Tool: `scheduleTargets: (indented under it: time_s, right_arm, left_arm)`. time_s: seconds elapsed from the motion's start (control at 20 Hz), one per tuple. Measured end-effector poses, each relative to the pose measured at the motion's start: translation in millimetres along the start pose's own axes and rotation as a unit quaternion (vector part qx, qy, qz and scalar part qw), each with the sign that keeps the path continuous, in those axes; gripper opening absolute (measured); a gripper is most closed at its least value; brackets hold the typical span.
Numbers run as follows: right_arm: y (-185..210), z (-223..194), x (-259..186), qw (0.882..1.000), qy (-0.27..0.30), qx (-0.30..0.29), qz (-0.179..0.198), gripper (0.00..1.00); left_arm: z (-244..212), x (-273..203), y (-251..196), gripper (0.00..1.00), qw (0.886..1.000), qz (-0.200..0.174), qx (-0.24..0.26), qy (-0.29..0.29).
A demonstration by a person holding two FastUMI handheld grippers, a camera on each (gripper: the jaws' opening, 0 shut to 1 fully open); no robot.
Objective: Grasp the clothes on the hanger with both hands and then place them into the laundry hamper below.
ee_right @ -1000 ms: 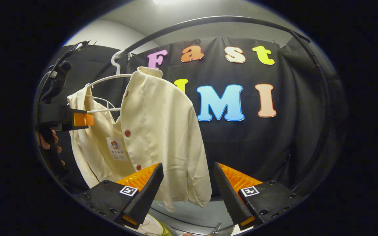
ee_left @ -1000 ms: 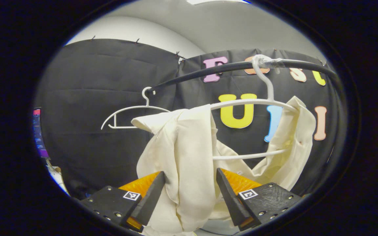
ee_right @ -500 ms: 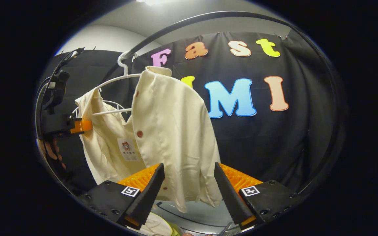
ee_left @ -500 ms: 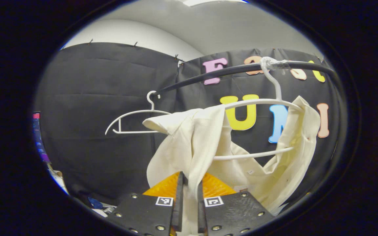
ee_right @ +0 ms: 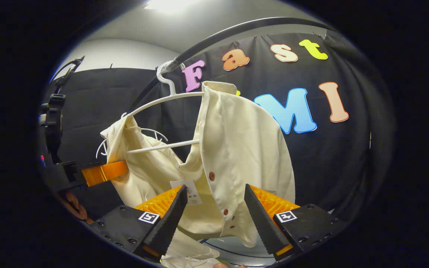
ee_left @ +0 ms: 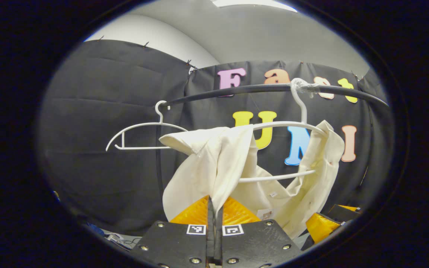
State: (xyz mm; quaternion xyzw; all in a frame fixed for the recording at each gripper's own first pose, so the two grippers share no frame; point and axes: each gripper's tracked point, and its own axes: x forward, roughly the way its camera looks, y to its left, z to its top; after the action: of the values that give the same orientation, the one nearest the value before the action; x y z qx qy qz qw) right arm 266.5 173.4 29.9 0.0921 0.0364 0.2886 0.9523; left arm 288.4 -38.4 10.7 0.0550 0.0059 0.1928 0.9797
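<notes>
The cream shirt hangs from a white hanger on the black rail, at about 12 o'clock above our right gripper in the right gripper view; one half drapes down the hanger's right arm with its red buttons along the front edge, the other half sags off the left arm in loose folds. We judge it light, thin and limp: it will slump and slide off the smooth hanger easily, so a pinch on a doubled fold should hold better than on a single layer. In the left gripper view our left gripper is closed tight on such a fold of the shirt, which rises from between the fingers toward 12 o'clock. Our right gripper stands wide open, holding nothing, with the buttoned edge hanging between the fingers. We would take that edge or the hem just below the lowest button. A second, empty hanger hangs at 10 o'clock in the left gripper view. We cannot tell where the hamper lies, though pale fabric lies at 6 o'clock below our right gripper.
</notes>
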Motion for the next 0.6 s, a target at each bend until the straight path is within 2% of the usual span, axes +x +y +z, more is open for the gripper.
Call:
scheduleTargets:
  time_s: [0.15,0.25,0.4,0.45,0.6]
  right_arm:
    - [-10.1,14.9,18.7,0.998,-0.029,-0.013,-0.048,0.97]
    - [-14.0,14.4,32.7,0.997,-0.032,-0.011,-0.068,0.98]
    - [-27.1,15.2,54.2,0.995,-0.037,-0.009,-0.093,0.98]
    - [-37.4,18.2,59.9,0.993,-0.041,-0.018,-0.113,0.91]
    - [-61.2,30.2,68.4,0.984,-0.062,-0.040,-0.163,0.92]
  left_arm:
    - [1.9,0.7,0.0,0.01,0.999,-0.028,-0.020,-0.001]
    - [2.1,-1.0,0.0,0.01,0.998,-0.045,-0.035,-0.001]
    - [0.3,3.1,0.5,0.01,0.998,-0.050,-0.038,0.002]
    - [-0.3,5.6,0.6,0.01,0.998,-0.052,-0.037,0.001]
    - [-2.4,9.1,1.4,0.00,0.998,-0.051,-0.035,0.000]
